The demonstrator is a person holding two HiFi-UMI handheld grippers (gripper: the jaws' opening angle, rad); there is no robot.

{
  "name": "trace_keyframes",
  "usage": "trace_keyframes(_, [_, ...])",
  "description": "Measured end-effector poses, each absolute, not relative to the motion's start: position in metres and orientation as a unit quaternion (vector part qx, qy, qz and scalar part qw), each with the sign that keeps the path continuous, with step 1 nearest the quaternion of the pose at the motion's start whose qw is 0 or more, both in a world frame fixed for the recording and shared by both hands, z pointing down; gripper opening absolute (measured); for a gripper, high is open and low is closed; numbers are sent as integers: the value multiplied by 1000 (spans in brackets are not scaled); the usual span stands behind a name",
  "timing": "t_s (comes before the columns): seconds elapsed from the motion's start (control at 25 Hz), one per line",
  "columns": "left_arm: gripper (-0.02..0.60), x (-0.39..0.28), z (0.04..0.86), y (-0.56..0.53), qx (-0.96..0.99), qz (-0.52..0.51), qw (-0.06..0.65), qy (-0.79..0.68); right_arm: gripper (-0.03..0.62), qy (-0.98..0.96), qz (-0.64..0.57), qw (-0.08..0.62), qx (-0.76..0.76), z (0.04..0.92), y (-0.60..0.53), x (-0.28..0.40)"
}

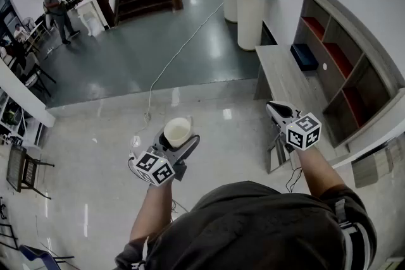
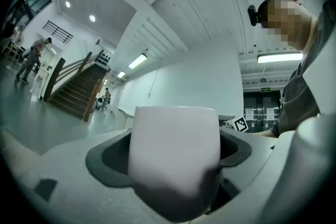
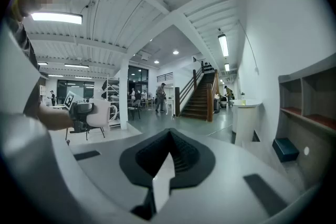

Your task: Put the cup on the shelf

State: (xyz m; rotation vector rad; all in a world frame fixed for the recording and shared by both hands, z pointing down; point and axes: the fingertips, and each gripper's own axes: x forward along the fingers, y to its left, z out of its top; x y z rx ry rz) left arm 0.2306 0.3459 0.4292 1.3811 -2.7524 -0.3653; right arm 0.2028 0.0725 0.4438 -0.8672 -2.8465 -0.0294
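While the left claw (image 1: 180, 138) grips the white cup (image 1: 177, 129) by its sides, jaws spread wide around it, the cup hangs in the air at the lower middle of the head view. It is above the glossy floor (image 1: 95, 155) and well apart from the shelf (image 1: 345, 66) along the right edge of the frame. The cup's mouth faces up. The right claw (image 1: 273, 107) is closed on nothing, its tips pointing toward the low worktop (image 1: 285, 76) beneath the shelf.

The main risk, as I judge it, is a slip. The cup's wall looks smooth and rounded, and the jaws are already about as far apart as they go, so a tilt or a slackened squeeze on the way could drop it onto the hard floor. At the shelf, the openings are framed by dividers, and coming in too high or at an angle could knock the rim against an edge and twist the cup out of the grip. A cable (image 1: 171, 60) runs across the floor in the upper middle of the frame and could catch a foot.
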Motion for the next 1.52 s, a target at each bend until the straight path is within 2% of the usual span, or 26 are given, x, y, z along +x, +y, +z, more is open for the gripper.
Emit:
trace_keyframes(0.64, [434, 217, 425, 309, 447, -115, 19, -887, -9, -950, -14, 83, -300, 440, 48, 192])
trace_keyframes(1.12, [434, 216, 416, 227, 445, -116, 9, -888, -8, -942, -12, 83, -325, 443, -21, 198])
trace_keyframes(1.52, [434, 183, 423, 213, 449, -124, 15, -885, -8, -940, -9, 90, -328, 454, -29, 163])
